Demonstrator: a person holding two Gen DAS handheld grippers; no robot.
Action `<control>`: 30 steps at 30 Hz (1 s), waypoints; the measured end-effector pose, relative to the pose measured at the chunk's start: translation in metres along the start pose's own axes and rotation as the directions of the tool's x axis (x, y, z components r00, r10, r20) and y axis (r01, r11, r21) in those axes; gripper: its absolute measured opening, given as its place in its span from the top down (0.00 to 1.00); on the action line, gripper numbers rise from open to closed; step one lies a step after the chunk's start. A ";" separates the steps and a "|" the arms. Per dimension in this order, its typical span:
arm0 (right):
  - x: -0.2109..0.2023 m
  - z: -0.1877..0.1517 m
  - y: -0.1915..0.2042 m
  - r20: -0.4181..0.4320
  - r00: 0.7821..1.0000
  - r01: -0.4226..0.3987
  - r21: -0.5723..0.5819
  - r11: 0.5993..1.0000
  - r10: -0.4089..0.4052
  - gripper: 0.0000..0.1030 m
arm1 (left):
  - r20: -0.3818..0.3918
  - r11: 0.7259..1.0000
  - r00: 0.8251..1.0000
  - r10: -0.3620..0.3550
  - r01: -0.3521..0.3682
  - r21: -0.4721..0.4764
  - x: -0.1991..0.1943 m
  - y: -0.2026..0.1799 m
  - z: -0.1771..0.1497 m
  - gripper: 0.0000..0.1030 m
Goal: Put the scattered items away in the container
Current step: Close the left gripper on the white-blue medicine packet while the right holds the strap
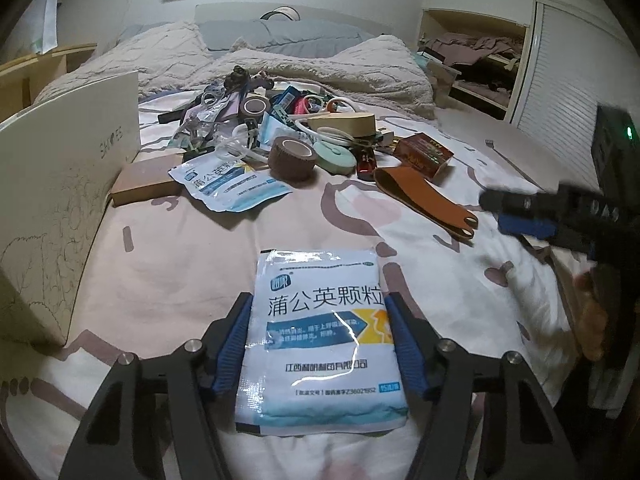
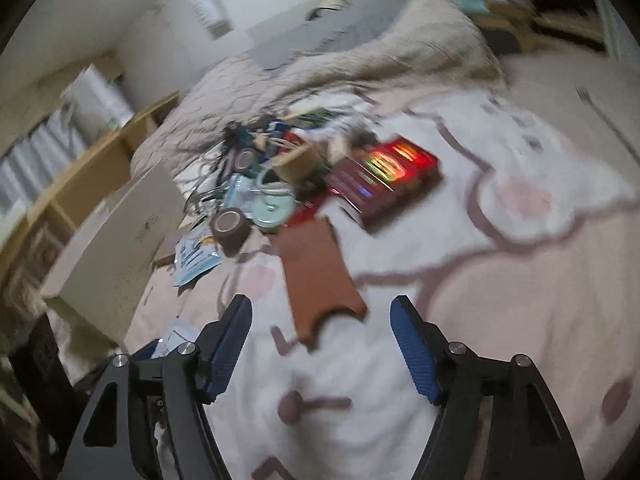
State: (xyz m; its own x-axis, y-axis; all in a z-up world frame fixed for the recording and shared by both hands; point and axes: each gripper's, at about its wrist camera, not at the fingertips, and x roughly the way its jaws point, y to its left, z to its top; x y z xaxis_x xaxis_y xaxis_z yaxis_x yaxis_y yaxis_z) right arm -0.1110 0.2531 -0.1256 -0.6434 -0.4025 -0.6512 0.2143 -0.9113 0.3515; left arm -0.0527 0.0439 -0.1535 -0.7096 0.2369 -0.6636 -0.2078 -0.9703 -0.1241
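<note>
My left gripper [image 1: 318, 304] is shut on a white and blue medicine packet [image 1: 320, 344] and holds it over the bed sheet. A white cardboard box [image 1: 60, 188], the container, stands at the left; it also shows in the right wrist view [image 2: 116, 244]. My right gripper [image 2: 320, 312] is open and empty, above a brown leather sleeve [image 2: 316, 272], and appears at the right of the left wrist view [image 1: 516, 212]. A pile of scattered items [image 1: 280, 120] lies beyond: a second packet [image 1: 228, 184], a brown tape roll [image 1: 292, 156], a mint disc [image 1: 334, 156] and a red box [image 1: 424, 154].
A beige blanket [image 1: 320, 64] and grey pillows [image 1: 280, 34] lie at the head of the bed. A small brown box [image 1: 142, 182] sits beside the container. A wardrobe with shelves [image 1: 480, 60] stands at the right. The right wrist view is blurred.
</note>
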 end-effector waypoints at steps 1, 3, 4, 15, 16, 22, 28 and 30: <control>0.001 0.002 0.003 0.001 1.000 0.010 -0.024 1.000 -0.010 0.30 | 0.001 1.000 1.000 -0.002 0.002 0.003 -0.001 0.000 0.000 0.38; 0.007 0.009 0.009 -0.005 1.000 0.025 -0.074 0.997 -0.025 0.30 | 0.004 1.000 1.000 -0.005 0.005 0.009 -0.001 0.000 -0.001 0.39; 0.010 0.011 0.010 -0.012 1.000 0.025 -0.089 0.996 -0.026 0.29 | 0.006 1.000 1.000 -0.006 0.006 0.013 -0.002 0.000 -0.002 0.39; 0.052 0.013 0.007 -0.089 0.993 0.064 -0.209 0.976 -0.084 0.26 | 0.010 1.000 1.000 -0.019 0.019 0.011 -0.001 0.001 -0.003 0.39; 0.052 0.013 0.008 -0.087 0.993 0.063 -0.217 0.974 -0.084 0.26 | 0.010 1.000 1.000 -0.020 0.020 0.009 -0.001 0.001 -0.003 0.39; 0.059 0.011 0.022 -0.082 0.991 0.079 -0.291 0.953 -0.107 0.49 | 0.008 1.000 1.000 -0.022 0.022 0.007 0.000 0.001 -0.004 0.39; 0.062 -0.001 0.039 -0.029 0.980 0.169 -0.398 0.902 -0.197 0.55 | -0.005 1.000 1.000 -0.028 0.028 -0.003 -0.001 0.002 -0.002 0.39; 0.061 -0.004 0.041 -0.019 0.979 0.177 -0.408 0.896 -0.202 0.55 | -0.006 1.000 1.000 -0.029 0.029 -0.005 -0.001 0.002 -0.002 0.39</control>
State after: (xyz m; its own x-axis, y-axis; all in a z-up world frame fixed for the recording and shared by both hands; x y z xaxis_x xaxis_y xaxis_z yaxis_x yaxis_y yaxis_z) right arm -0.1387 0.1908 -0.1533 -0.6592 -0.2113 -0.7217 0.3780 -0.9228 -0.0751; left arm -0.0515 0.0413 -0.1544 -0.6993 0.2645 -0.6641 -0.2252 -0.9632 -0.1466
